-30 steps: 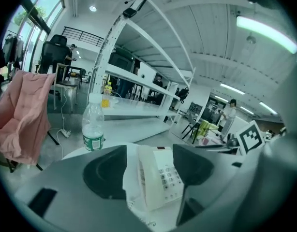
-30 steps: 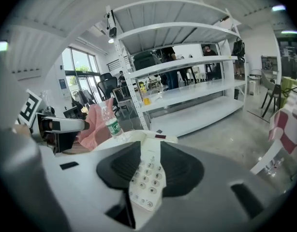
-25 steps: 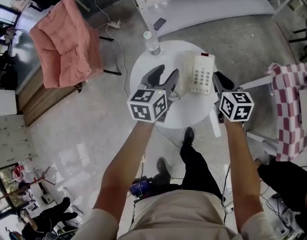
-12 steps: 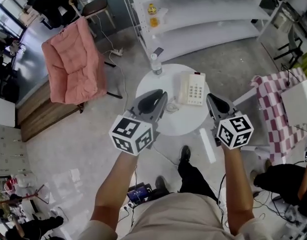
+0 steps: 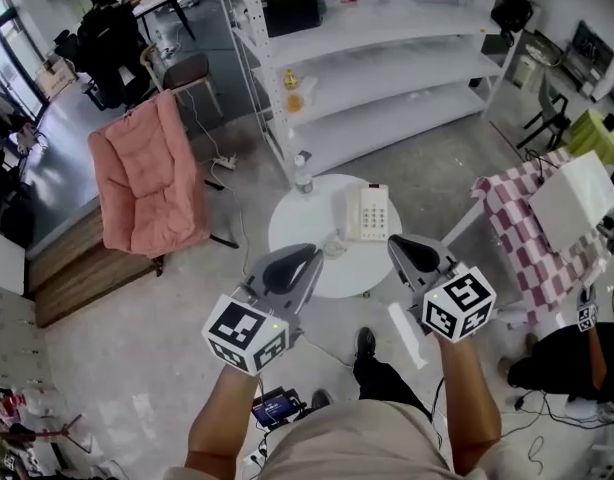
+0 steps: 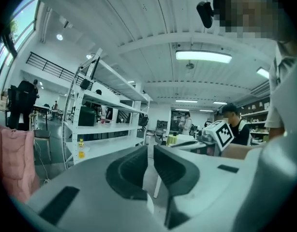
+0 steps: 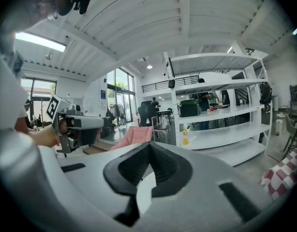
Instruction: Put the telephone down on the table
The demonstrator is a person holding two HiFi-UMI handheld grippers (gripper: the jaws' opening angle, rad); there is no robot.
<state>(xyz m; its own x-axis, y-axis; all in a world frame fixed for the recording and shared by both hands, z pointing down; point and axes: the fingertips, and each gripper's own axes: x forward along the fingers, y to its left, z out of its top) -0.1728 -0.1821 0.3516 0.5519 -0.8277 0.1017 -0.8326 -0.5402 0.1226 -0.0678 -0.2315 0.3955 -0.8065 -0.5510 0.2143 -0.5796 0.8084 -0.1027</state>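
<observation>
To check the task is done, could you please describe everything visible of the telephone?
The telephone is a cream-white desk set, seemingly plastic, with a grid of keys on its face and the handset seated along its left side. It lies flat, face up, on the round white table; nothing else touches it.

- table [image 5: 287, 230]: left and near part bare, open from the near side
- telephone [image 5: 369, 213] fills right-centre, bottle [image 5: 303, 178] on far edge
- shelf rack [image 5: 407, 68] behind; pink chair [image 5: 147, 183] left, checkered chair [image 5: 532, 223] right
</observation>
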